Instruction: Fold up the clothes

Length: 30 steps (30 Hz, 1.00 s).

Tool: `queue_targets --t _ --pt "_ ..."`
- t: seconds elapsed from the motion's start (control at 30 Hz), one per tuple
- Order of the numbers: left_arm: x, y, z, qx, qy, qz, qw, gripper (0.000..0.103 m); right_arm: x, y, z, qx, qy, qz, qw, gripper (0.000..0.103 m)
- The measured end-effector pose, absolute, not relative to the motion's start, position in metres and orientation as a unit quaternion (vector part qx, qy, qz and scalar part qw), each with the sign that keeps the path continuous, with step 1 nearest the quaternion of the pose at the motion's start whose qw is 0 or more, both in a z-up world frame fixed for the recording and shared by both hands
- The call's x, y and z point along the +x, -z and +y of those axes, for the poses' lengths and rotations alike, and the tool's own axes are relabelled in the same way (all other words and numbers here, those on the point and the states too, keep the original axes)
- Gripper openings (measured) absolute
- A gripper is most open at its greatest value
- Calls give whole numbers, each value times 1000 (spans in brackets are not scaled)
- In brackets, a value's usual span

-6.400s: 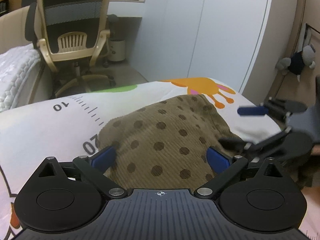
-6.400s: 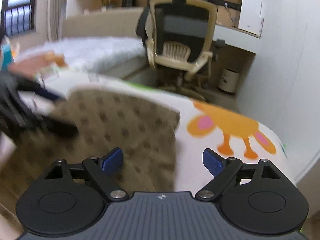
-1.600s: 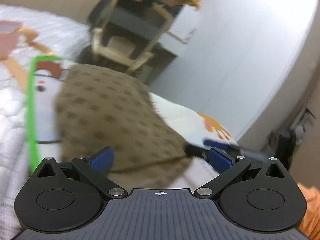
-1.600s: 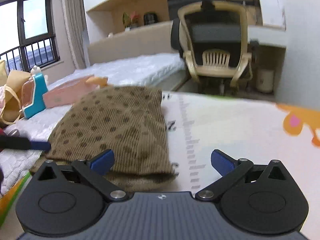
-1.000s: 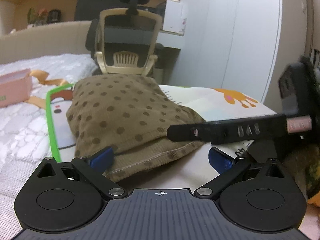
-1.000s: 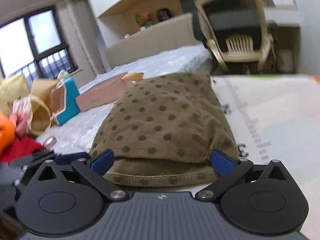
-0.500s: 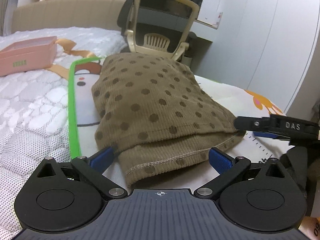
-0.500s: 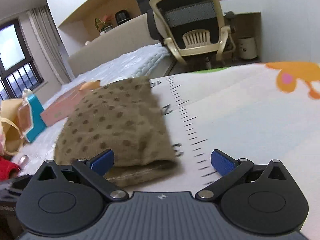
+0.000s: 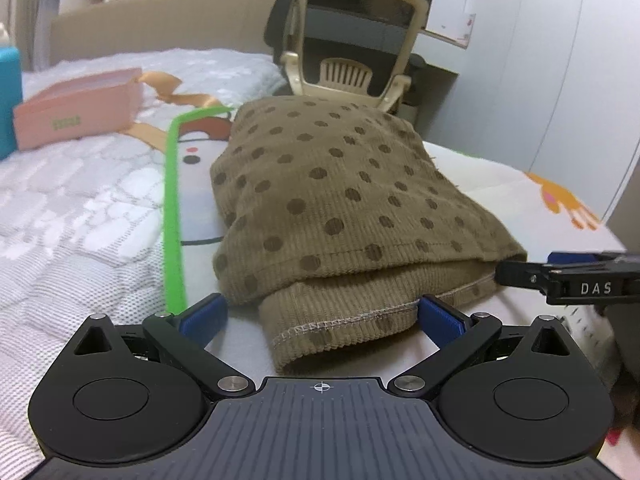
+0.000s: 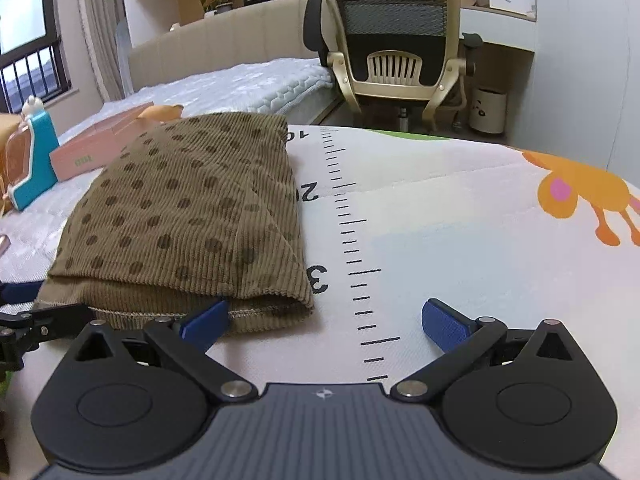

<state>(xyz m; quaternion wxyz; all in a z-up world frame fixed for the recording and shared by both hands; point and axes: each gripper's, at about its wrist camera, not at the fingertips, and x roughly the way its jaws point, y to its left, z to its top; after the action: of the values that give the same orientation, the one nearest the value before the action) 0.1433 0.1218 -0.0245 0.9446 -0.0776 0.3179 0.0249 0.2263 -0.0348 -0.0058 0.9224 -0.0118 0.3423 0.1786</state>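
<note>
A bed [image 9: 72, 216] with a white quilted cover filled the scene, and across it lay a white mat [image 10: 440, 216] printed with a ruler scale, a green border and an orange cartoon animal. An office chair [image 10: 394, 40] with a cream frame and black mesh back stood beyond the bed's far edge. On the mat lay the brown polka-dot corduroy garment [image 9: 340, 200], folded into a thick rectangle whose layered hems faced both cameras. A pink box [image 9: 76, 114] sat on the quilt to the garment's left, with a teal object [image 10: 34, 164] near it.

The left gripper [image 9: 320, 316] was spread wide and held nothing; its blue pads sat on either side of the lower hem layer, the right pad touching or almost touching the cloth. The right gripper [image 10: 326, 322] was likewise wide open and empty, its left pad just at the garment's near corner, its right pad over bare mat. In the left wrist view, one of the right gripper's black fingers [image 9: 560, 276], marked "DAS", reached in beside the fold's right corner.
</note>
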Motion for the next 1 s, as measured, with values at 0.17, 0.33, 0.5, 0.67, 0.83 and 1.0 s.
queue_targets --t 0.17,0.33,0.5,0.67,0.83,1.0 --pt "136 21 114 -51 -48 310 948 103 214 1 -13 -80 -197 311 926 103" --pt "153 26 128 -82 -54 342 935 103 218 0 18 -141 -203 298 922 103" --pt "171 25 125 -55 -69 339 937 103 230 -1 33 -168 -194 284 924 103" --pt "165 23 118 -42 -71 329 941 103 235 -1 33 -159 -191 287 925 103" --pt "136 24 102 -36 -46 330 942 103 217 0 8 -118 -214 309 919 103" --pt "90 21 80 -38 -29 337 940 103 171 3 -22 -98 -258 350 895 103"
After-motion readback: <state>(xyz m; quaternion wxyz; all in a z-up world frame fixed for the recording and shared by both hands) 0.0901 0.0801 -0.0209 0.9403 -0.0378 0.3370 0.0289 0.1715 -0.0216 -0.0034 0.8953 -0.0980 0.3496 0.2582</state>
